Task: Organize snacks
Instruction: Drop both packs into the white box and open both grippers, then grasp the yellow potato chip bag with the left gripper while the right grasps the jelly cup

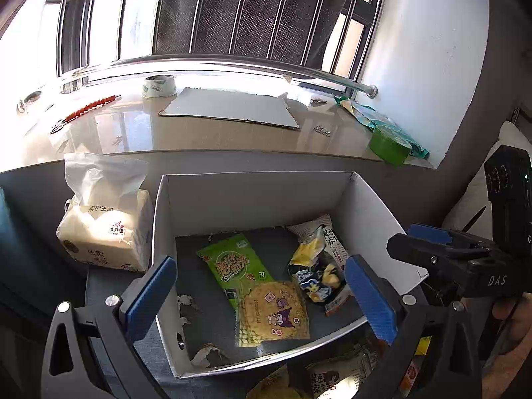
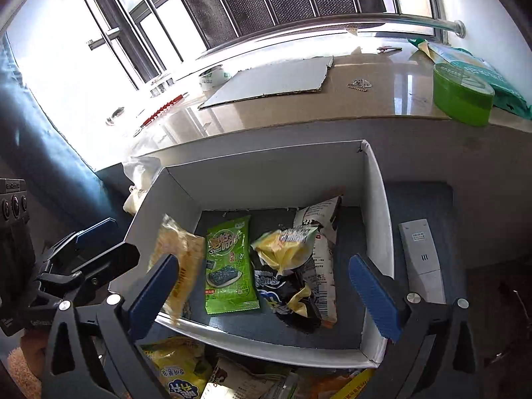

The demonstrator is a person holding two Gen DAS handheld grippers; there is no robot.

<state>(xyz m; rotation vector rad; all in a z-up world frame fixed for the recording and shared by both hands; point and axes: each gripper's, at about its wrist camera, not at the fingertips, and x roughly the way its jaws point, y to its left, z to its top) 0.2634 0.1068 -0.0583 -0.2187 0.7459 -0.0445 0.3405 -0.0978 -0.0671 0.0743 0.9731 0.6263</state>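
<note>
White box (image 1: pixel 252 199) sits open near the desk's far edge; inside lie the green seaweed pack (image 1: pixel 232 266), yellow cracker pack (image 1: pixel 272 312) and dark snack bag (image 1: pixel 316 272). Left gripper (image 1: pixel 262 299) and right gripper (image 2: pixel 266 296): both spread wide, empty.

A pack of tissues (image 1: pixel 103 232) stands on the blue-grey worktop (image 1: pixel 109 286). On the sill (image 1: pixel 199 136) behind lie a flat cardboard sheet (image 1: pixel 229 108), a tape roll (image 1: pixel 159 86) and a green tape roll (image 1: pixel 390 144). A white remote (image 2: pixel 420 256) lies at the right.
</note>
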